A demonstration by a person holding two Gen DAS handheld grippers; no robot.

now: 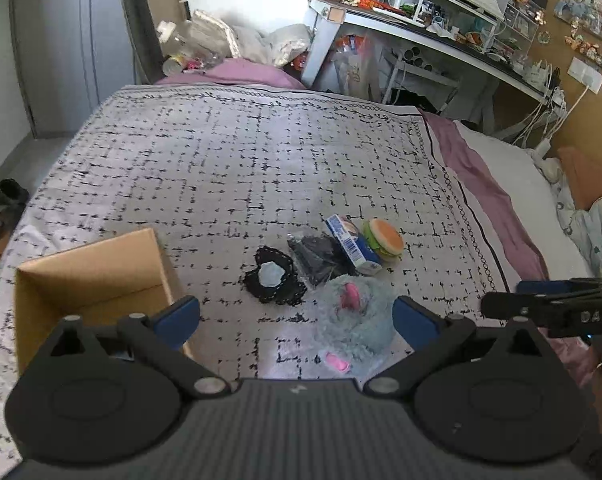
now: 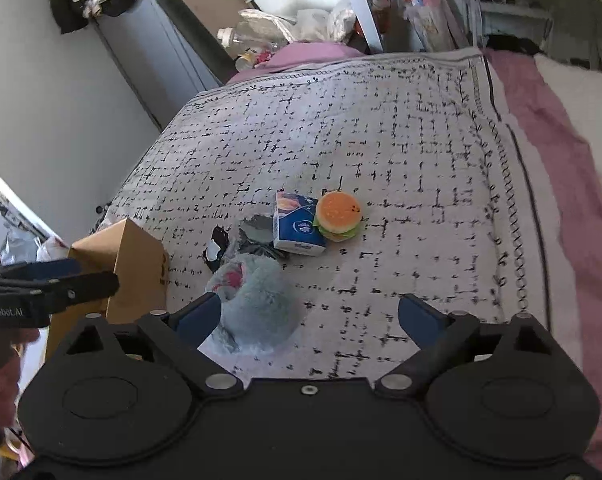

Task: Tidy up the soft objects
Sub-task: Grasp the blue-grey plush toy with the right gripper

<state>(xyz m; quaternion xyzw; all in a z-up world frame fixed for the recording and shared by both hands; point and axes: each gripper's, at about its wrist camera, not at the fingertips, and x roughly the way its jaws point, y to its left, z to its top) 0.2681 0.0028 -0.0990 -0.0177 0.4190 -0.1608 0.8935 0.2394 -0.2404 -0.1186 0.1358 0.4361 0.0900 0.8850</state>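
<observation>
Soft objects are seen gathered in a small cluster on the bed (image 1: pixel 229 152), which is covered by a pale cloth with a black broken-grid pattern. A fluffy grey-blue plush (image 1: pixel 355 316) with pink patches lies nearest the cameras; beyond it a black lace piece (image 1: pixel 275 280) with a pale centre is spread flat, and a dark crumpled bag (image 1: pixel 317 258) lies beside it. A blue and white carton (image 2: pixel 297 224) is propped against the bag, and a toy hamburger (image 2: pixel 338 217) is set touching its far side. An open cardboard box (image 1: pixel 93 276) stands on the bed to the left of the cluster, just apart from the lace piece. The left hand-held gripper (image 1: pixel 295 316) is held above the bed with its blue pads wide apart and nothing between them; the plush is seen just inside its right pad. The right hand-held gripper (image 2: pixel 309 316) is likewise spread wide and empty, the plush lying by its left pad, though whether they touch cannot be told. A cluttered desk (image 1: pixel 441 36) is seen beyond the bed
</observation>
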